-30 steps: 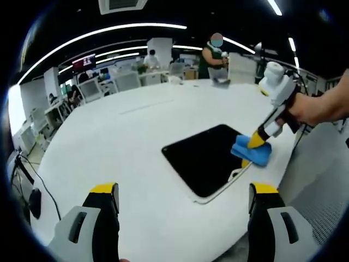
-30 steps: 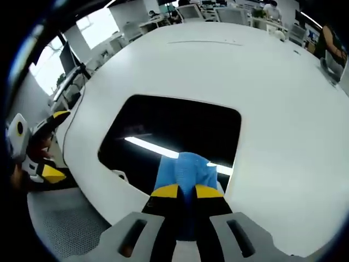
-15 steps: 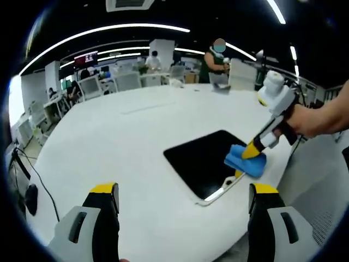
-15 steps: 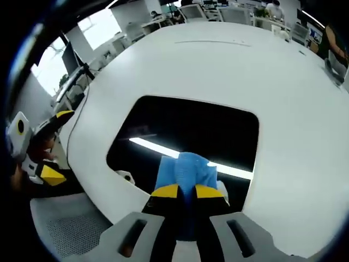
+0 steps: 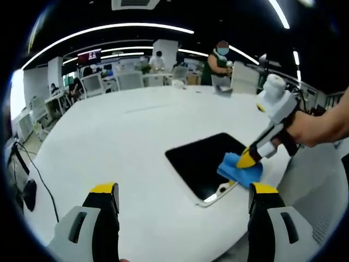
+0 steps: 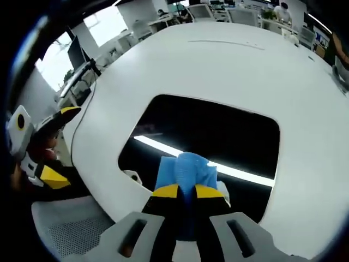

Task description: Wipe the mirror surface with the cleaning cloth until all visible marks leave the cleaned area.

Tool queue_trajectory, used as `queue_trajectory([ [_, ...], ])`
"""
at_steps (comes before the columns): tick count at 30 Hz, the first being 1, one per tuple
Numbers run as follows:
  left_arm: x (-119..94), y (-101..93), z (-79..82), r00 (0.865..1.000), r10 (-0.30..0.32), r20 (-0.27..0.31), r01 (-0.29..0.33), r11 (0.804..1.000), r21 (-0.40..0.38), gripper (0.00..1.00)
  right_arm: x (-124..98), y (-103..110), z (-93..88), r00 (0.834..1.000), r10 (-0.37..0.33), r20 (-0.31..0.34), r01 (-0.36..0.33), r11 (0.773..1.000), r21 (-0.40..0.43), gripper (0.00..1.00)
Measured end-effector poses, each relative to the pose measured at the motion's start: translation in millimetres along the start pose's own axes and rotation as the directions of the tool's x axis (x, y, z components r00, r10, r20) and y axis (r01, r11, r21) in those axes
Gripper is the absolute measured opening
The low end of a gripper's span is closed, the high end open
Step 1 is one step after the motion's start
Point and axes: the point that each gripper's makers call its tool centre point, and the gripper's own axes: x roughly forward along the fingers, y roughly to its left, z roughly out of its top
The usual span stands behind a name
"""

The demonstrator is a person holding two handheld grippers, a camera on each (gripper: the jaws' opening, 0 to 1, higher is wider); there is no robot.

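Right gripper view gives you one mirror [image 6: 207, 136] lying flat on the white table [image 6: 234, 65] and one blue cleaning cloth [image 6: 185, 172]. Your right gripper [image 6: 185, 192] has its jaws clamped on that cloth, pressing it onto the mirror's near edge. Your left gripper [image 5: 182, 191] hovers above the table, jaws wide apart, holding nothing.

Bright ceiling strips — glare on the mirror [image 6: 207, 136] — edges warped.
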Motion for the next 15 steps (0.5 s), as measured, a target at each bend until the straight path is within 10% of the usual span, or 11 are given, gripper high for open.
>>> queue_trajectory([
  [15,-1.3,5.2,-0.4,1.000,0.005,0.003,-0.005,1.000,-0.007,1.00,11.4,28.3,7.6,0.999,0.037,-0.009,-0.037,0.998,-0.055,0.04],
])
